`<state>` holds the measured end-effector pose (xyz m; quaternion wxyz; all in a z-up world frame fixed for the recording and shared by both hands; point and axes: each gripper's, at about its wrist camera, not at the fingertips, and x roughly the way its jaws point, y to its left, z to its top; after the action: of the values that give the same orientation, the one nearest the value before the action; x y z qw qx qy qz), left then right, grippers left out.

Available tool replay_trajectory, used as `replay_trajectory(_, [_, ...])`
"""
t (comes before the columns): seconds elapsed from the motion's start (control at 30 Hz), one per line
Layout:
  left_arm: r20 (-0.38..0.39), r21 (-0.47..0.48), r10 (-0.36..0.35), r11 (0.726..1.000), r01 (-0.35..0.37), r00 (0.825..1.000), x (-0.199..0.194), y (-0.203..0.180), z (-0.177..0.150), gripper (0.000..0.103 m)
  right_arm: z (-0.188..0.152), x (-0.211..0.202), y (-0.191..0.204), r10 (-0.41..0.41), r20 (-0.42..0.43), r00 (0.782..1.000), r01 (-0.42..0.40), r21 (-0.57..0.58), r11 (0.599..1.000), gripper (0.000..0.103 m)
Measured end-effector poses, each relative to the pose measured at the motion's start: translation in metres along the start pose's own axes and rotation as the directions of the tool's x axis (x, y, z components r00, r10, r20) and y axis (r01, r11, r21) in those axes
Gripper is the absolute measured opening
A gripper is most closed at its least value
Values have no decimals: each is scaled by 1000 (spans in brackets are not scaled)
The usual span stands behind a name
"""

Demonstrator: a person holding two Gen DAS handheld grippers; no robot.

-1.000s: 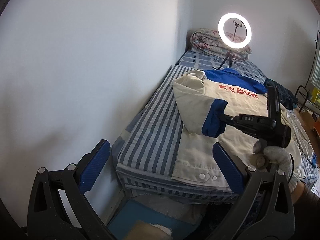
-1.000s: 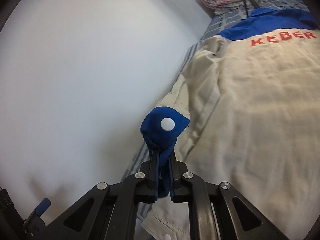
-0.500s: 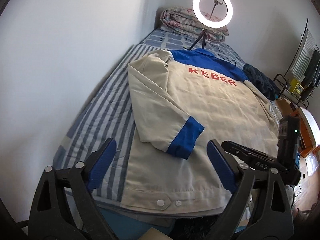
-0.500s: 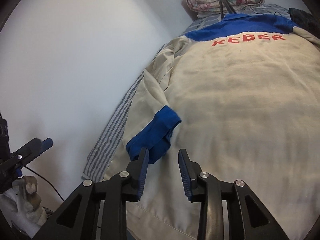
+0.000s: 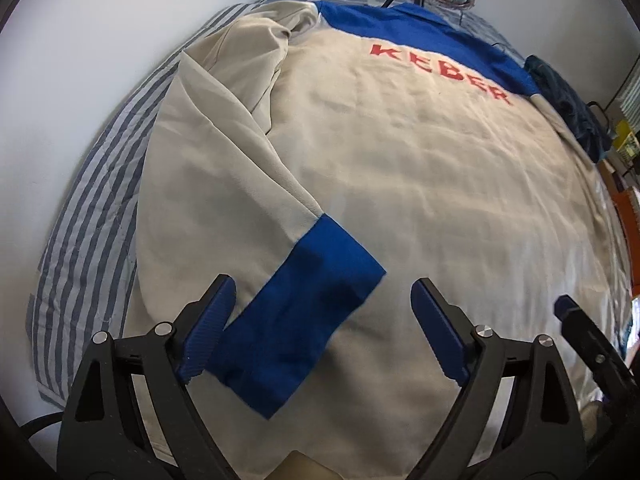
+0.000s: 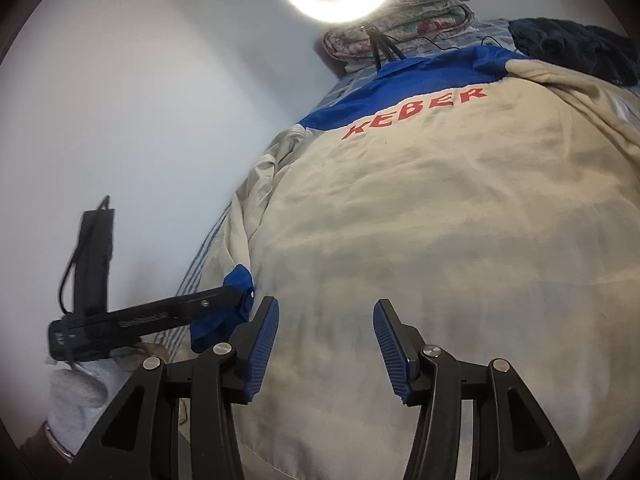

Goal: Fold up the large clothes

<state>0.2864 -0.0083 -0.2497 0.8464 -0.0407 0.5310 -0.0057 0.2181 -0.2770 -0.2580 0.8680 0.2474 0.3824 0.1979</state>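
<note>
A beige jacket (image 5: 420,160) with a blue yoke and red "KEBER" letters lies back-up on the bed. Its left sleeve is folded across the body and ends in a blue cuff (image 5: 304,320). My left gripper (image 5: 322,292) points down over that cuff. Its jaws are opening, and the cuff lies between them with no pad pressing on it. The right wrist view shows this gripper's finger (image 6: 216,294) at the cuff (image 6: 238,278). My right gripper (image 6: 326,308) hovers over the jacket (image 6: 440,220) near its hem, jaws opening with nothing between them.
The striped bedsheet (image 5: 92,200) runs along a white wall on the left. At the head of the bed are a lit ring light (image 6: 336,16) on a tripod, a folded quilt (image 6: 420,4) and a dark garment (image 6: 572,48). A gloved hand (image 6: 80,396) holds the left gripper.
The right gripper let go of the blue cuff, opened and drew back to the right. The sleeve now lies on the jacket. The left gripper came in and down over the cuff.
</note>
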Motion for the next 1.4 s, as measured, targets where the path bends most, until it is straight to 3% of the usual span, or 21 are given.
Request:
replay_trajectory(0.1, [-23, 9, 107, 994, -107, 994, 21, -5, 6, 91, 7, 1, -5, 4, 16, 1000, -4, 14, 1000, 53])
replay_trajectory(0.23, [-32, 17, 179, 984, -178, 983, 40, -2, 6, 90, 8, 0, -3, -14, 27, 1000, 14, -8, 1000, 53])
replay_trajectory(0.33, [-18, -30, 147, 989, -147, 989, 40, 12, 4, 68, 8, 1, -1, -7, 24, 1000, 7, -12, 1000, 53])
replay_trajectory(0.4, [-4, -59, 87, 994, -87, 996, 31, 23, 4, 29, 8, 1, 1, -12, 24, 1000, 12, -26, 1000, 53])
replay_trajectory(0.5, [38, -68, 23, 997, -20, 999, 10, 33, 6, 12, 6, 2, 6, -24, 21, 999, 25, -52, 998, 53])
replay_trajectory(0.67, [152, -32, -59, 997, 65, 987, -49, 55, -3, 9, 4, 7, 12, -2, -8, 1000, 1, -73, 997, 53])
replay_trajectory(0.87, [220, -14, -111, 993, 117, 969, -100, 90, -21, 9, 15, 25, 28, 71, -65, 995, -74, -49, 996, 53])
replay_trajectory(1.07, [256, -46, -163, 982, 181, 953, -124, 114, -35, 9, 66, 73, 77, 95, -128, 987, -110, -120, 987, 53])
replay_trajectory(1.23, [262, 14, -187, 982, 190, 947, -136, 110, -51, 9, 108, 124, 127, 125, -200, 972, -157, -153, 976, 53])
replay_trajectory(1.4, [265, 83, -196, 980, 180, 944, -141, 98, -62, 9, 140, 172, 156, 204, -264, 943, -226, -57, 972, 53])
